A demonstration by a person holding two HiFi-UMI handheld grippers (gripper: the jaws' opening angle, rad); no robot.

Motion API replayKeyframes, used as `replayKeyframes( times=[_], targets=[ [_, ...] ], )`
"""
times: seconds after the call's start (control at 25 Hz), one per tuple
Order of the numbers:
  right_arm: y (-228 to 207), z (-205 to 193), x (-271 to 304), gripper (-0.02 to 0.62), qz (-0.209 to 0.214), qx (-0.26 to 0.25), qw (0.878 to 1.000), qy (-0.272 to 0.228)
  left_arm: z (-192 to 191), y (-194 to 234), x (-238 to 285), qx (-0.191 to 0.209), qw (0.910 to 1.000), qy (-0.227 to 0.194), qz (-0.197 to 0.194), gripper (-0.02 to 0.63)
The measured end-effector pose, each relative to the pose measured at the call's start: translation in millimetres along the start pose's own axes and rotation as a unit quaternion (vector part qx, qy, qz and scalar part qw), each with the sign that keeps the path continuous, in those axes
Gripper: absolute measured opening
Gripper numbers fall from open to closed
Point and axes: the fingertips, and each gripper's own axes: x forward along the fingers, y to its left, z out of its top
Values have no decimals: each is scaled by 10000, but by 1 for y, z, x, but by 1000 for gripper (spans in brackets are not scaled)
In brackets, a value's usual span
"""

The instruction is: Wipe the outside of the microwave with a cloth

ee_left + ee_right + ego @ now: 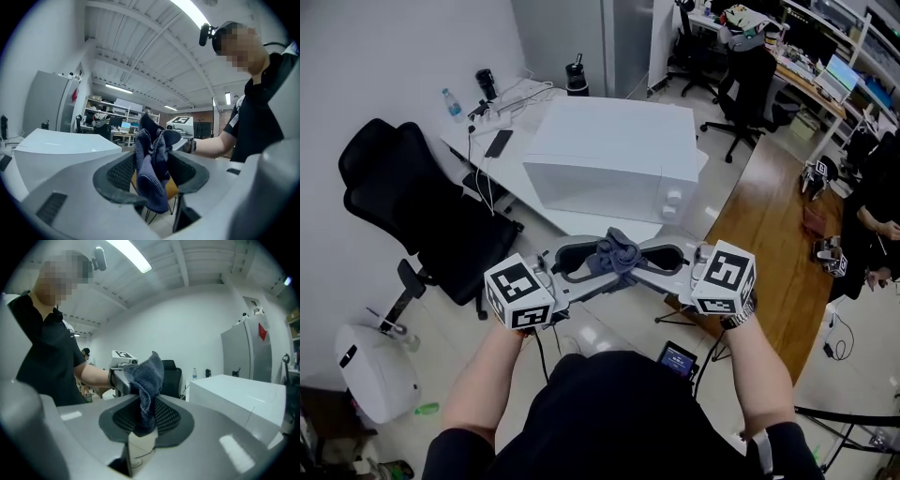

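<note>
Two tools meet tip to tip in the head view, in front of your body and well short of the white microwave (pixel 609 155), which sits on the pale surface (pixel 591 225). Your left hand-held gripper (pixel 581 262) and right hand-held gripper (pixel 654 259) point inward at each other, with a bunched dark blue cloth (pixel 617 253) between them. Both forearms reach forward, with the marker cubes facing up. The pose looks like a handover, so that one tool can carry the cloth to the microwave.

In the left gripper view, the jaws stand spread wide. The cloth (pixel 151 178) hangs loosely in the gap, and the pads do not appear to press on it. The microwave (pixel 61 150) lies off to the left, untouched.

In the right gripper view, the jaws are closed onto a fold of the cloth (pixel 146 380) and pinch it. The rest of the cloth rises in a peak above the pads. The tool sits close to level, and the microwave (pixel 239 394) is to its right, apart from the cloth. I judge that wiping has not begun.
</note>
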Motion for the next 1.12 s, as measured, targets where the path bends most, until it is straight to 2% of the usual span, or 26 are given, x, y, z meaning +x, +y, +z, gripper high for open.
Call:
replayKeyframes(
  times=[0.08, 0.24, 0.4, 0.52, 0.68, 0.76, 0.84, 0.88, 1.12],
  targets=[
    [2, 0, 4, 72, 49, -52, 10000, 39, 1, -1, -2, -39, 10000, -42, 15, 176],
    [-2, 0, 9, 77, -105, -179, 9997, 94, -1, 4, -7, 16, 9995, -86, 306, 127],
    [-12, 3, 18, 98, -413, -256, 9988, 54, 1, 17, -15, 212, 9964, -101, 813, 115],
    [-25, 6, 24, 109, -698, -280, 9972, -11, 0, 34, -26, 316, 9906, -44, 1328, 114],
    [-36, 8, 36, 104, -981, -316, 9947, -34, -9, 58, -48, 311, 9805, 1, 1941, 114],
    [-42, 9, 44, 77, -1132, -354, 9929, -48, -13, 72, -60, 292, 9738, -14, 2255, 114],
    [-50, 11, 50, 13, -1300, -359, 9908, -79, -18, 88, -73, 256, 9652, -31, 2601, 114],
    [-55, 12, 54, 2, -1368, -348, 9900, -88, -20, 98, -80, 236, 9603, -36, 2780, 114],
    [-87, 22, 82, 2, -1694, -313, 9849, -153, -41, 159, -122, 98, 9330, 8, 3598, 114]
  ],
)
